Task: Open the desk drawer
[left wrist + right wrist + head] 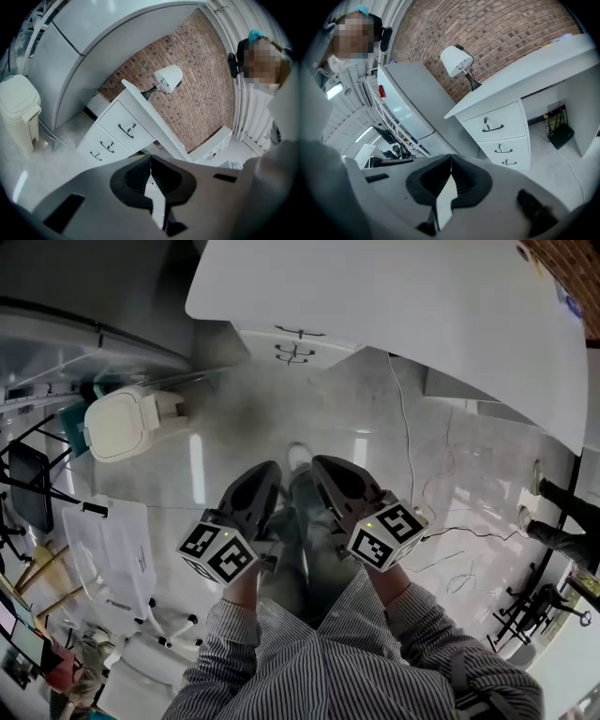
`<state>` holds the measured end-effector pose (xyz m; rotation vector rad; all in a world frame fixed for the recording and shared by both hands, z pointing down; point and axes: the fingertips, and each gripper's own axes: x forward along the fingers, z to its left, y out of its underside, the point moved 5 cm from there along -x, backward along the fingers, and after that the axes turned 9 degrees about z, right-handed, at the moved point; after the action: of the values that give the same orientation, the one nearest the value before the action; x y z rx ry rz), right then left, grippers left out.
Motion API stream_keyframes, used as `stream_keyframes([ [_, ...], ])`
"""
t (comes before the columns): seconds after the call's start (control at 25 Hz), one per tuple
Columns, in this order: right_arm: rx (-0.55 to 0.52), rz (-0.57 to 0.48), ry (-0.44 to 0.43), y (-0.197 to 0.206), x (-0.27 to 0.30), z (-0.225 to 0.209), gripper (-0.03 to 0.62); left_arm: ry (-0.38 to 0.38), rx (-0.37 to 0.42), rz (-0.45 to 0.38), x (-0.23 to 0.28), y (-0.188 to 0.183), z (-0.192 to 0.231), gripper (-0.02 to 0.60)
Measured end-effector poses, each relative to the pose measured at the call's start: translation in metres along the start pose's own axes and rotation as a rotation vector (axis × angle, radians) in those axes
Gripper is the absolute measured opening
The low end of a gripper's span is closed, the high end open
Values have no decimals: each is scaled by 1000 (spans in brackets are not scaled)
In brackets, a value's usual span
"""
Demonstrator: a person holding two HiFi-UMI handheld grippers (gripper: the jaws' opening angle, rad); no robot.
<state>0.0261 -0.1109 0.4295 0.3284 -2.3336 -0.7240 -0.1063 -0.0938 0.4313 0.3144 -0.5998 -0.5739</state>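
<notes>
The white desk [403,306] stands ahead, with a stack of three shut drawers [295,345] under its left end. Each drawer has a dark handle; the top drawer [125,127] [497,123] sits just below the desktop. My left gripper [270,472] [150,157] and right gripper [321,467] [451,156] are held side by side in front of me over the floor, well short of the drawers. Both point toward the desk, with their jaws together and nothing between them.
A white lamp [168,77] [454,60] stands on the desk against a brick wall. A white lidded bin [122,420] [18,105] sits left of the drawers. Cables [412,456] trail over the floor on the right. A black box [560,133] lies under the desk.
</notes>
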Motion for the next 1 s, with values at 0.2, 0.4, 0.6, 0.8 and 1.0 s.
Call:
stream_keyframes([
  [0.2,53,-22,-57,7,16,-20,17,15,-13,-8,25,1,19,14],
  [0.4,115,-48,-57,4,32,-48,17,40,-1,-4,53,-11,35,14],
  [0.6,187,-94,-63,-2,51,-68,17,90,-45,4,71,-21,57,15],
  [0.8,281,-87,-66,-5,76,-93,18,97,-71,42,94,-23,74,15],
  [1.0,364,-135,-105,-11,91,-110,18,127,-82,46,112,-30,83,15],
])
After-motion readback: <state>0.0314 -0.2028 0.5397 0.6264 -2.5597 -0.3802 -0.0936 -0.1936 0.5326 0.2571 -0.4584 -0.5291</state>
